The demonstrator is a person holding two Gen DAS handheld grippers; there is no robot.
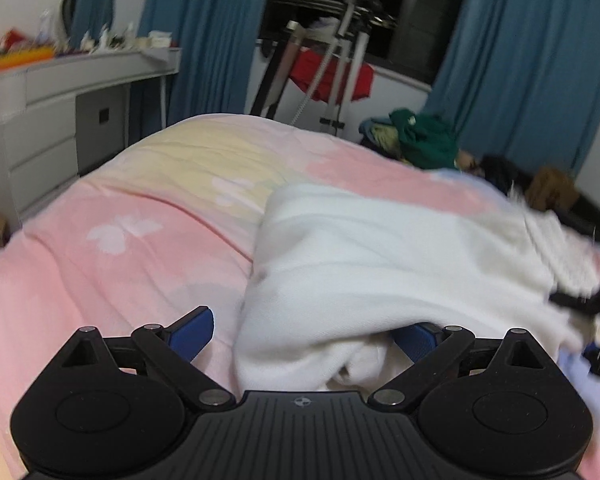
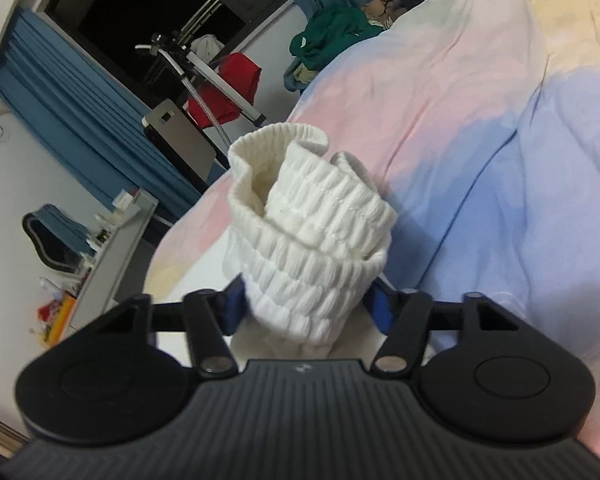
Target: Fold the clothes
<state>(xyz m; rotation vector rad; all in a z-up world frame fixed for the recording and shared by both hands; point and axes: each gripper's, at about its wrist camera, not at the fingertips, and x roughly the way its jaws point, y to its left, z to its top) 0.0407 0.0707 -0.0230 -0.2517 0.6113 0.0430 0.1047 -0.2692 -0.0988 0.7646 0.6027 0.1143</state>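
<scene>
Pink bedspread (image 1: pixel 100 216) lies bare leftward; left tongs (image 1: pixel 306 334) spread beside white garment (image 1: pixel 380 260), right tongs (image 2: pixel 308 306) pinching its ribbed hem (image 2: pixel 312 232).

White garment (image 1: pixel 380 264) on pink bedspread (image 1: pixel 120 240), over one of the left gripper's (image 1: pixel 306 334) fingers

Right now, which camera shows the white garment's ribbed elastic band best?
The right wrist view: the ribbed white elastic band fills its centre, sharp, pinched between the jaws. The left wrist view shows only the garment's smooth white body, blurred.
</scene>
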